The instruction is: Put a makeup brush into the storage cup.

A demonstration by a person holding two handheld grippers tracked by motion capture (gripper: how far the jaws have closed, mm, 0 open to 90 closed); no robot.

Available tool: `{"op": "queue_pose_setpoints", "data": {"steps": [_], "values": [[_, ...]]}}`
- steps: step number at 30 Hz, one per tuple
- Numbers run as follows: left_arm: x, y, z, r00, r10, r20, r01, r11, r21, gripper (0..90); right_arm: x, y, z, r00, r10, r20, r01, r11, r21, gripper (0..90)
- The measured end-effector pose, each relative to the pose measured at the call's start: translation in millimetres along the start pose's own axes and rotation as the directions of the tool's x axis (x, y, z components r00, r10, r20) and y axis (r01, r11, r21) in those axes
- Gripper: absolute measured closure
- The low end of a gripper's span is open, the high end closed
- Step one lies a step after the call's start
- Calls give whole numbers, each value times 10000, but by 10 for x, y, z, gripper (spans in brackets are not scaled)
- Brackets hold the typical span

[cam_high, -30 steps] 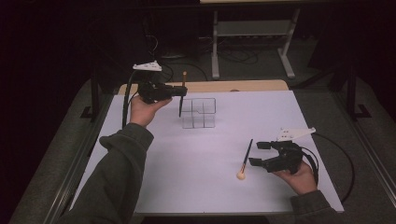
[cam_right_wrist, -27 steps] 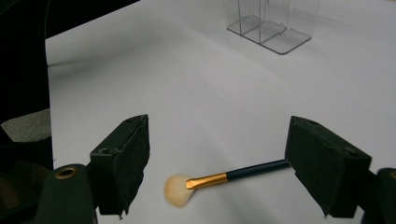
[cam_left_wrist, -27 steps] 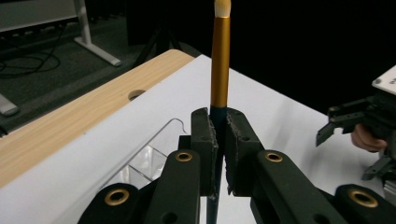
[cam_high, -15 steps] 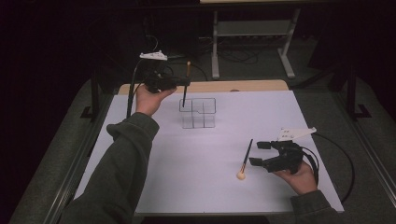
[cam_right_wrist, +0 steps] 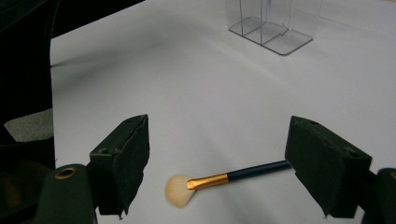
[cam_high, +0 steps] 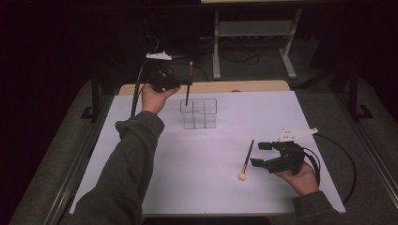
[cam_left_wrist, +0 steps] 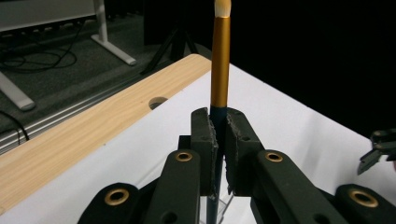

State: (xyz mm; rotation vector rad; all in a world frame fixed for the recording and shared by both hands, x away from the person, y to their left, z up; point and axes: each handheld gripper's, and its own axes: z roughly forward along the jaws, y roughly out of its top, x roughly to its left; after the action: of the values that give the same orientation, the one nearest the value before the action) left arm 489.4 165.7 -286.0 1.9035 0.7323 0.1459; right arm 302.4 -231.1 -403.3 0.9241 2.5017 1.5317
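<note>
Gold-ferruled brush point(cam_left_wrist: 220, 65) stays clamped upright in my left gripper point(cam_high: 180, 82), pads point(cam_left_wrist: 204, 144) tight on its dark handle. Since a second ago I've carried it from the 9 o'clock edge of the clear organizer point(cam_high: 199, 113) toward 11 o'clock, and its lower tip now hangs over the back-left compartment; can't tell if it touches. My right gripper point(cam_high: 264, 154) hasn't moved, jaws wide apart. Second brush point(cam_right_wrist: 224, 179) lies flat on the white table point(cam_high: 197, 178) between those jaws, untouched, at 5 o'clock from the organizer, bristles toward me.
</note>
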Motion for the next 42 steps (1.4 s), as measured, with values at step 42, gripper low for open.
{"op": "queue_pose_setpoints", "data": {"steps": [42], "values": [[162,-208,191,9985,-399,-387,427,9961,767,824,7,-6,20,10000,-14,-39,14,10000,86,208]]}}
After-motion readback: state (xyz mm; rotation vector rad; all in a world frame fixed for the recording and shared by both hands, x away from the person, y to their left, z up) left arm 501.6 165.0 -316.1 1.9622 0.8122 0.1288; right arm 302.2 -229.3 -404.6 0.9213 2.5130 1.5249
